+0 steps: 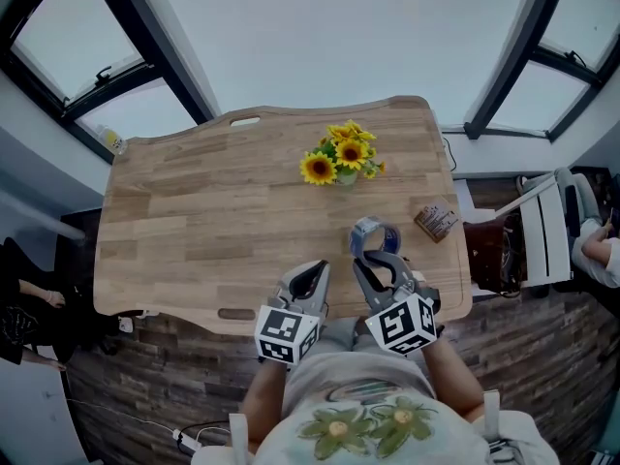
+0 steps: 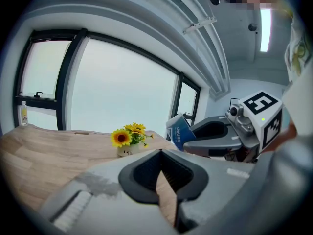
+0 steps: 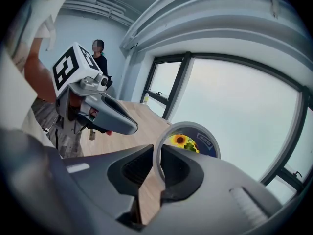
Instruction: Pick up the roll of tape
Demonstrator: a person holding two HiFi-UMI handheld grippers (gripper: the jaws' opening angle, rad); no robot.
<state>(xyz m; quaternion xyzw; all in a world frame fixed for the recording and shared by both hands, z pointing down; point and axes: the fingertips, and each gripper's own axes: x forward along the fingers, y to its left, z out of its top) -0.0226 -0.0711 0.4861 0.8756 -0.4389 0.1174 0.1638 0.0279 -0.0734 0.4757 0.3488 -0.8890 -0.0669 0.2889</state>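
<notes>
right claw (image 3: pixel 157 154): pinching the roll of tape (image 1: pixel 374 234), up off the worktop (image 1: pixel 194 231) by its front edge
left claw (image 1: pixel 314 269): tips pressed together, over that front edge too

Head view looks steeply down; gripper views share the sunflowers (image 2: pixel 128 136).

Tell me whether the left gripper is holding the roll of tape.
No, the left gripper has nothing between its jaws; the roll of tape sits in the right gripper.

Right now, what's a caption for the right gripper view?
Right claw pinching the tape, sunflowers showing through its ring.
</notes>
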